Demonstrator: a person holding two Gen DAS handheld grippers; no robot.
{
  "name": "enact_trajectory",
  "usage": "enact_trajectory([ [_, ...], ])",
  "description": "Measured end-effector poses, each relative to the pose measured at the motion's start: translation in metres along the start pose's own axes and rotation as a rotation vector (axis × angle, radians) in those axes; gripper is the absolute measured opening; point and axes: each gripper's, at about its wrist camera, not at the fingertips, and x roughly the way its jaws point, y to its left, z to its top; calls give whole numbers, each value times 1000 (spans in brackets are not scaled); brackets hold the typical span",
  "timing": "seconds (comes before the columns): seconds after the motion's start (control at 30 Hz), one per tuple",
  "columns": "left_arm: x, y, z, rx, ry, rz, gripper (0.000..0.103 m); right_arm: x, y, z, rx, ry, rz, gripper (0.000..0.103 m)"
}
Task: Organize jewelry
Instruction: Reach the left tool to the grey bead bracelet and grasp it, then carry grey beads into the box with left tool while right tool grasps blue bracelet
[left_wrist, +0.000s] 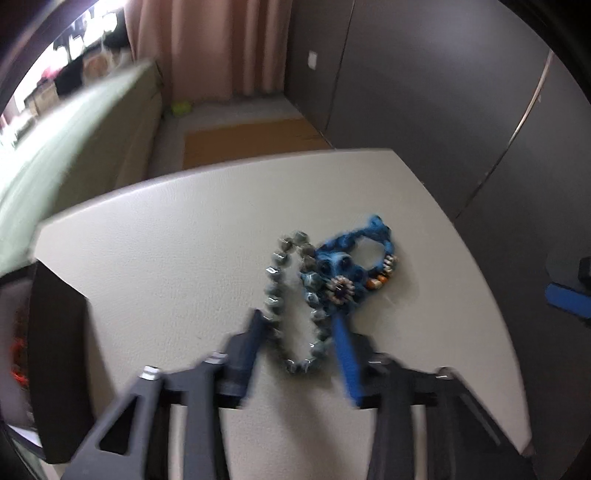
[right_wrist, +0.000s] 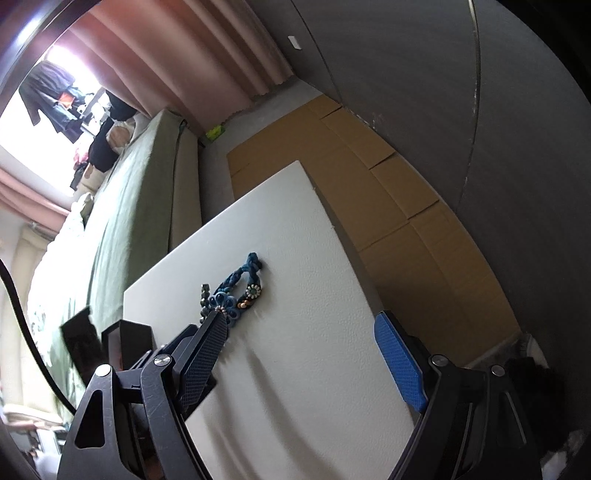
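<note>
A grey bead bracelet (left_wrist: 275, 280) lies looped on the white table (left_wrist: 166, 240), partly tangled with a blue braided bracelet (left_wrist: 354, 254) that carries a flower charm. In the blurred left wrist view my left gripper (left_wrist: 299, 321) points down at the table, its jaws narrowed on the near loop of the grey beads, with both pads against them. In the right wrist view my right gripper (right_wrist: 301, 317) hovers open over the table (right_wrist: 314, 387), nothing between its fingers. The blue bracelet (right_wrist: 240, 284) lies just beyond its left fingertip, with a few grey beads (right_wrist: 204, 295) showing beside it.
A black open box (left_wrist: 55, 350) stands at the table's left edge, also the black box (right_wrist: 129, 339) in the right wrist view. A bed with a green cover (right_wrist: 129, 206) runs along the left. Flattened cardboard (right_wrist: 388, 206) covers the floor past the table. Grey wardrobe doors (left_wrist: 424, 92) stand behind.
</note>
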Motion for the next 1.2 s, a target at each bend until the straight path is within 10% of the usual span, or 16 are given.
enact_trajectory([
  [0.63, -56, 55, 10, -140, -108, -139, 8, 21, 21, -2, -23, -1, 53, 82],
  [1.2, -108, 124, 18, -288, -205, -180, 8, 78, 76, 0, -148, 11, 75, 53],
])
